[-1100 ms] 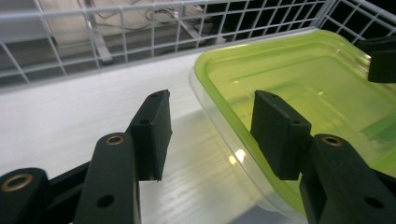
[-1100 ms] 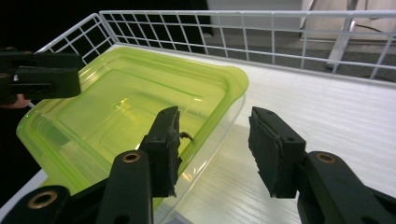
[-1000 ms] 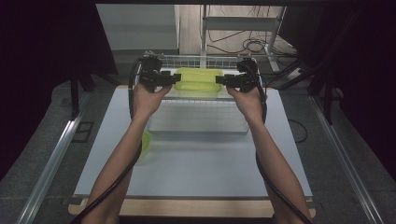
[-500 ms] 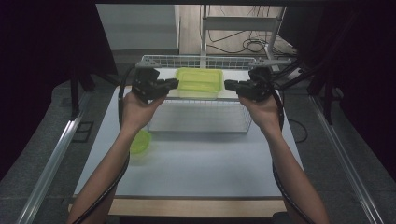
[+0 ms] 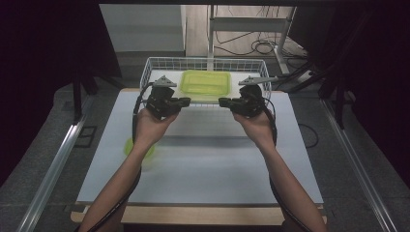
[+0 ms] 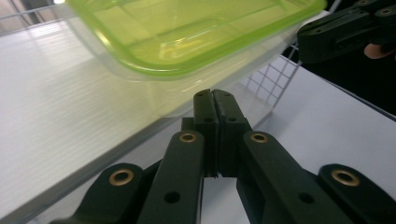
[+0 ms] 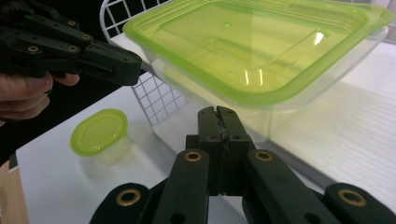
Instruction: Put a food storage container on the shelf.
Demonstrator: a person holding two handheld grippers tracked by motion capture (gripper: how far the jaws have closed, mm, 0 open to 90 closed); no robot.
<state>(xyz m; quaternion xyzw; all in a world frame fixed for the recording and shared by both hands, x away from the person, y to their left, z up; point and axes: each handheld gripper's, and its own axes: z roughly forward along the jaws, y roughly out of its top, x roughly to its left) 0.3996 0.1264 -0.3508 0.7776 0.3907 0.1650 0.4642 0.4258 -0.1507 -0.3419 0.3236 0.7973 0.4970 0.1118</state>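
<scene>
both grippers (image 5: 185,101) (image 5: 223,102) empty, jaws together, beside the lidded container (image 5: 205,83)

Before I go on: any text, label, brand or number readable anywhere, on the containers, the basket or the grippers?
None: no readable text in any view.
Large green-lidded container: lid bears only moulded ridges, no lettering.
Small green-lidded container: plain lid.
Wire basket: no tag.
Left gripper and right gripper: black jaws, brass pins, no markings.

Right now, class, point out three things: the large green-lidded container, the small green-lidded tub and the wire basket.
large container (image 7: 261,51): right gripper view, centre of its green lid.
small tub (image 7: 99,131): right gripper view, middle of its lid.
wire basket (image 5: 203,60): high view, far rim.
</scene>
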